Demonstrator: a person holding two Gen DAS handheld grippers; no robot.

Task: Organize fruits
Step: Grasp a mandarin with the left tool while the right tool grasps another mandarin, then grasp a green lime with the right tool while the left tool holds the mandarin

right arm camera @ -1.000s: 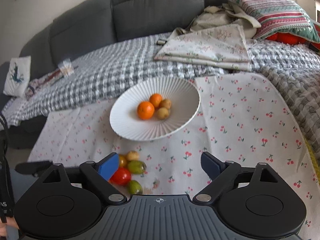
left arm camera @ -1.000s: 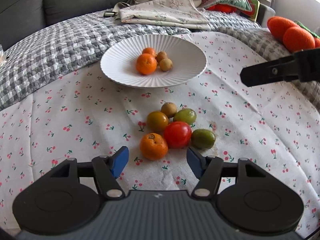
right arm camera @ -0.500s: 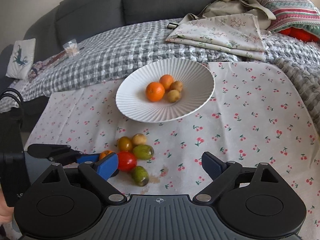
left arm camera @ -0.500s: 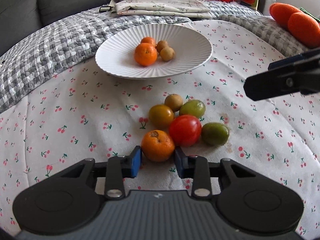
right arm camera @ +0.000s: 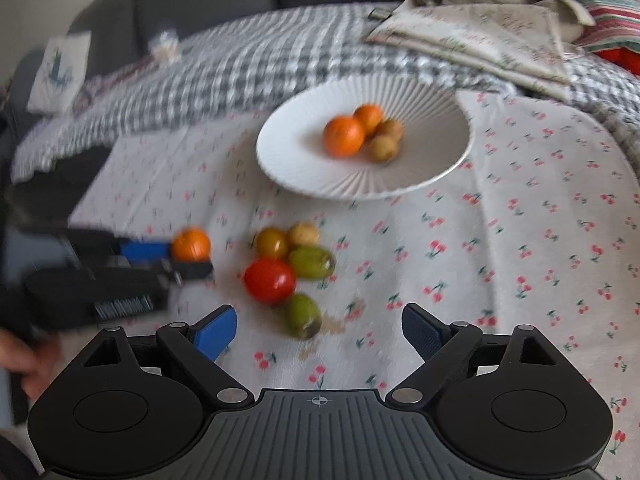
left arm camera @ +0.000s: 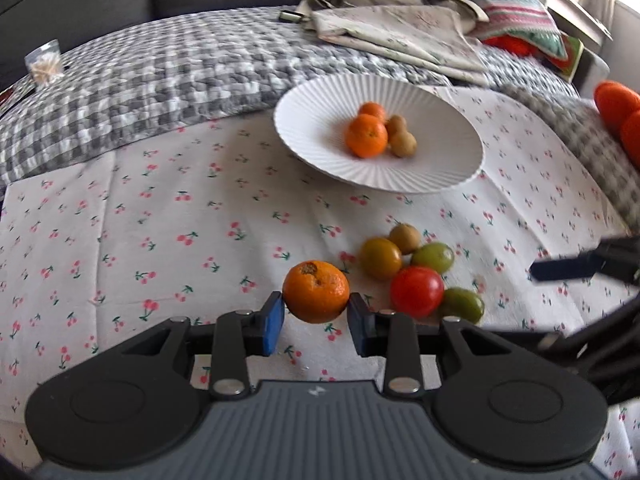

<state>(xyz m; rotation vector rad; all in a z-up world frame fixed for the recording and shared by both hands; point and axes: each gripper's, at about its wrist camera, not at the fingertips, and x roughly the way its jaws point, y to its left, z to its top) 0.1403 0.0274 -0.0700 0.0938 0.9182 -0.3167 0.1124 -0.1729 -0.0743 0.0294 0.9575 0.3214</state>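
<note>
Orange mandarin (left arm camera: 315,291) in L tool (left arm camera: 316,322)

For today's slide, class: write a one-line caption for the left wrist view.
Left gripper clamps an orange mandarin above the cherry-print cloth, five fruits left, white plate beyond.

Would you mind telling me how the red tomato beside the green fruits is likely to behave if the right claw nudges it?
The red tomato looks round and glossy, so it would probably roll and may slip under a glancing touch. It touches a green fruit, so a push would likely shift that too. The soft cherry-print cloth may damp its roll.
</note>
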